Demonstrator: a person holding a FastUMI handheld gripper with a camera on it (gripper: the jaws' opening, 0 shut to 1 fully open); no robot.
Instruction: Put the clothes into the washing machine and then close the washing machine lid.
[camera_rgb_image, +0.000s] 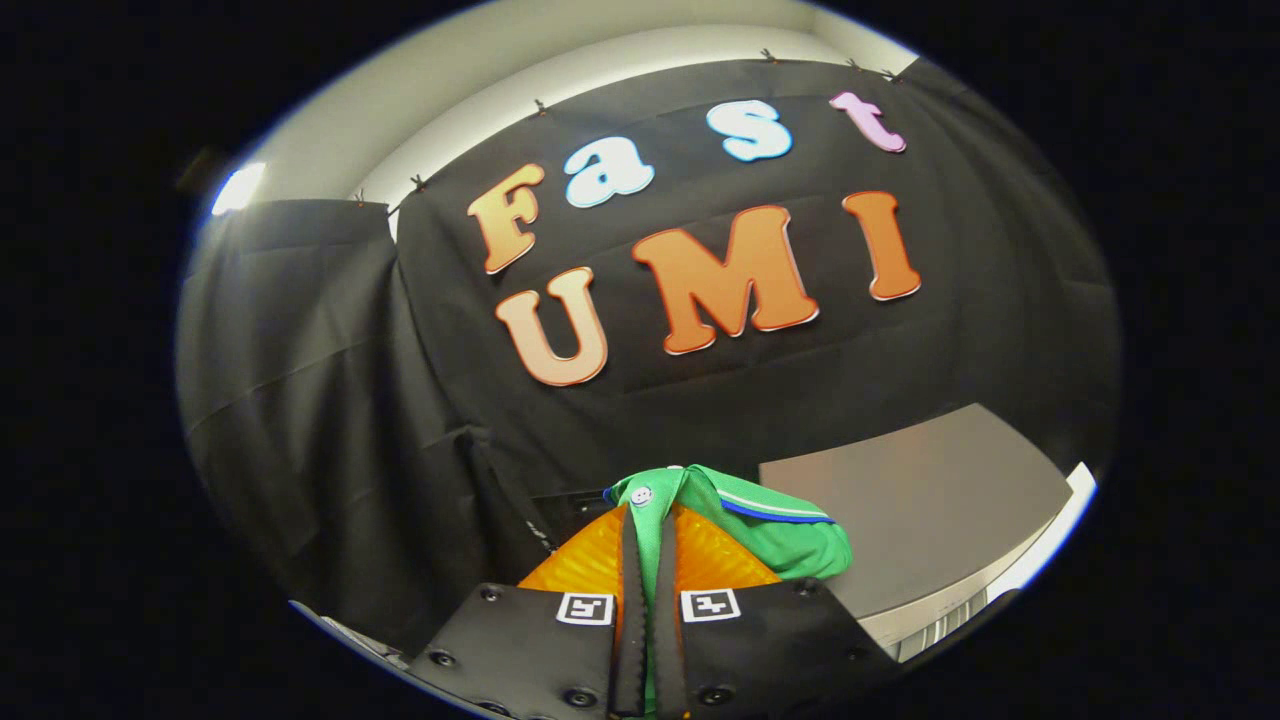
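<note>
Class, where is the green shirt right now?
In the gripper view, the green shirt is pinched between the hand-held gripper fingers, spilling right, beside the grey lid.

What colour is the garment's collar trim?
Blue-and-white stripe on the green garment, best in the gripper view.

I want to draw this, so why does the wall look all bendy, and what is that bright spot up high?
In the gripper view the fisheye lens bows the black cloth wall; the bright spot is a glaring lamp, blown out white. The gripper, shut on the green shirt, looks sharp.
</note>
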